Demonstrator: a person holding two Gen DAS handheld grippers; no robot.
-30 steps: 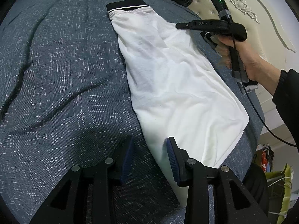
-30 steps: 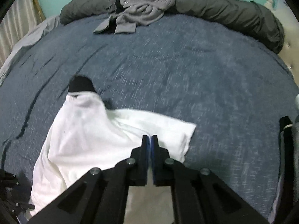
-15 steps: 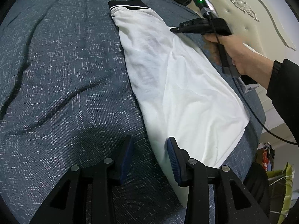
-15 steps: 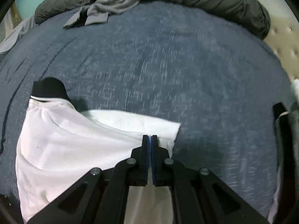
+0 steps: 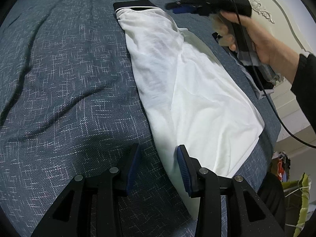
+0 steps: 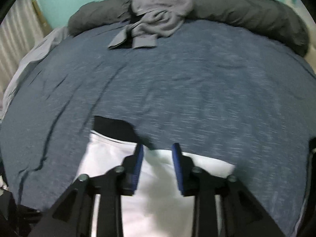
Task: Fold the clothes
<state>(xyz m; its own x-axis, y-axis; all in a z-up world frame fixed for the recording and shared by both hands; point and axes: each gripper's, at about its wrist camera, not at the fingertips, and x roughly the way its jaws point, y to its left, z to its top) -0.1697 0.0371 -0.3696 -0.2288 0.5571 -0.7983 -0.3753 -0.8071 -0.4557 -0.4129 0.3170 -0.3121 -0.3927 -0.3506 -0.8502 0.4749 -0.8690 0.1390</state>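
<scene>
The right gripper (image 6: pixel 157 158) is opening above the shirt (image 5: pixel 197 98), nothing pinched; lift clear without snagging. The left gripper (image 5: pixel 158 164) stays parted, ungripped, at the shirt's near edge.

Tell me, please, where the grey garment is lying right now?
In the right wrist view the grey garment lies crumpled at the far end of the blue bedspread, against the dark rolled duvet, well beyond the white shirt.

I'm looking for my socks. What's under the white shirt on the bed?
Only the blue bedspread shows around the white shirt, which lies flat on it, folded over itself. Anything beneath its layers is covered, so I cannot tell about socks.
</scene>
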